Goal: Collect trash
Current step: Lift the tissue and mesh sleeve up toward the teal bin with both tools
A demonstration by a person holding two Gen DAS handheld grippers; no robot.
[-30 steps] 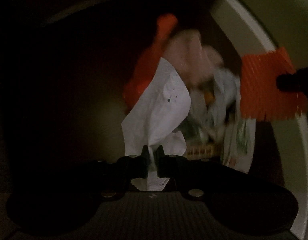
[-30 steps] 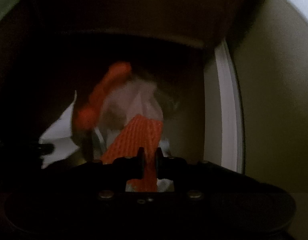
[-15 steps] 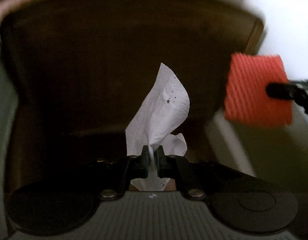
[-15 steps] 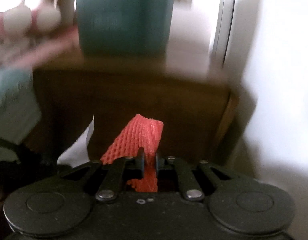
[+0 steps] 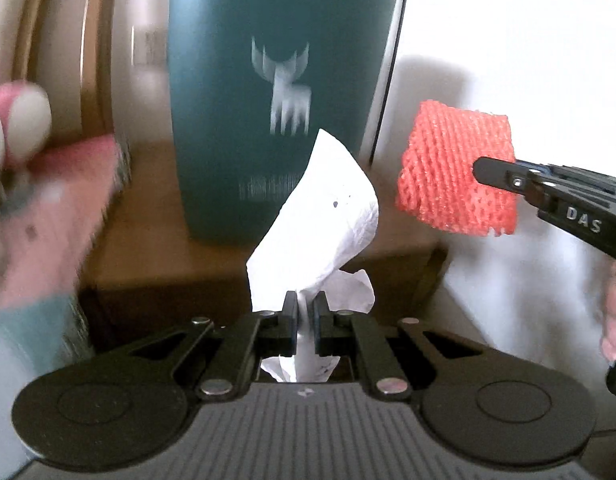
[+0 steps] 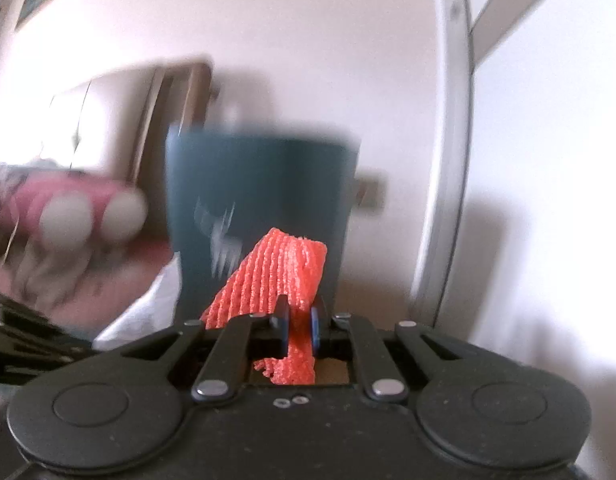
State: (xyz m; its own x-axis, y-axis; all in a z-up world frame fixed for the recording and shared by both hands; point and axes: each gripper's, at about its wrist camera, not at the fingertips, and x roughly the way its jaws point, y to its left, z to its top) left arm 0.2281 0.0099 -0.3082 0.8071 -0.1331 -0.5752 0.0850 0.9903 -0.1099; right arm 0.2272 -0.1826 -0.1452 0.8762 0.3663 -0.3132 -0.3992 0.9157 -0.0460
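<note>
My left gripper (image 5: pixel 305 305) is shut on a crumpled white tissue (image 5: pixel 319 216) that stands up from the fingers. My right gripper (image 6: pixel 299 320) is shut on a piece of orange foam netting (image 6: pixel 280 276); it also shows in the left wrist view (image 5: pixel 455 168) at the right, pinched by the right gripper's fingers (image 5: pixel 503 172). Both grippers are held up in front of a dark teal bin (image 5: pixel 276 96) with a white stag mark, which stands on a brown wooden surface (image 5: pixel 156 240). The bin also appears in the right wrist view (image 6: pixel 260 196).
A pink and white blurred object (image 5: pixel 48 184) lies at the left, also in the right wrist view (image 6: pixel 68 216). A white wall (image 5: pixel 507 40) and a door frame (image 6: pixel 447 120) are at the right. The wooden furniture edge (image 5: pixel 435 264) drops off at the right.
Both grippers have risen out of a dark space holding trash and now face the teal bin on the wooden surface. Each still holds its piece.
</note>
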